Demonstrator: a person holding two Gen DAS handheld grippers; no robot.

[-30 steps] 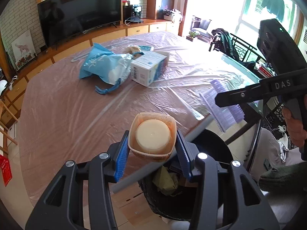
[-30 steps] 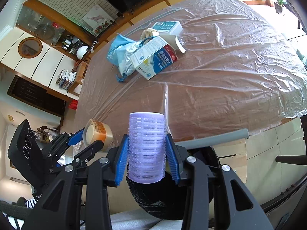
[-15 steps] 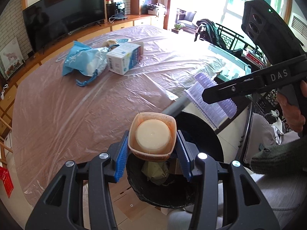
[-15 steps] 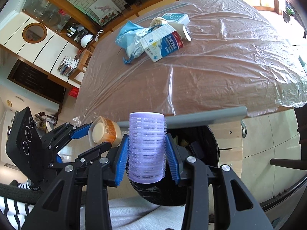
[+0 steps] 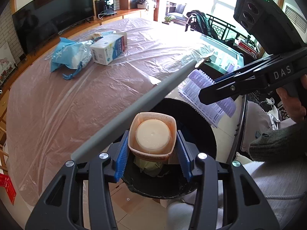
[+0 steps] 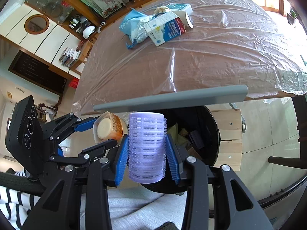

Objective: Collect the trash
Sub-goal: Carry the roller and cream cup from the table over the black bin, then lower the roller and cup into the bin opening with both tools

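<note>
Step in hand, as judged: the drop. Both tools hang over the open bin, each loaded; nothing is let go yet.

Desk (image 5: 80, 103): large, rounded, brown, under a wrinkled clear plastic sheet. A grey bar runs along its near edge, above the bin.

Bin (image 5: 203, 118): round, black, lined, on the floor just off the desk's near edge. It already holds crumpled paper and dark scraps.

Bag (image 5: 67, 55): soft blue and white plastic, crumpled, toward the desk's far edge. Touching it, a carton (image 5: 109, 49), white and blue card, lying on its side. Both remain to be collected.

Roller (image 6: 146, 147): lilac, bristly, cylindrical, upright, clenched between the blue ribbed pads of the right tool (image 6: 146, 153), over the bin's mouth.

Cup (image 5: 152, 136): small, squarish, thin orange plastic with a pale round lid or contents, gripped by the left tool (image 5: 152, 149) above the bin's near rim.

Next move calls for opening each tool squarely over the opening. The light cup could catch the rim if released too near it.
</note>
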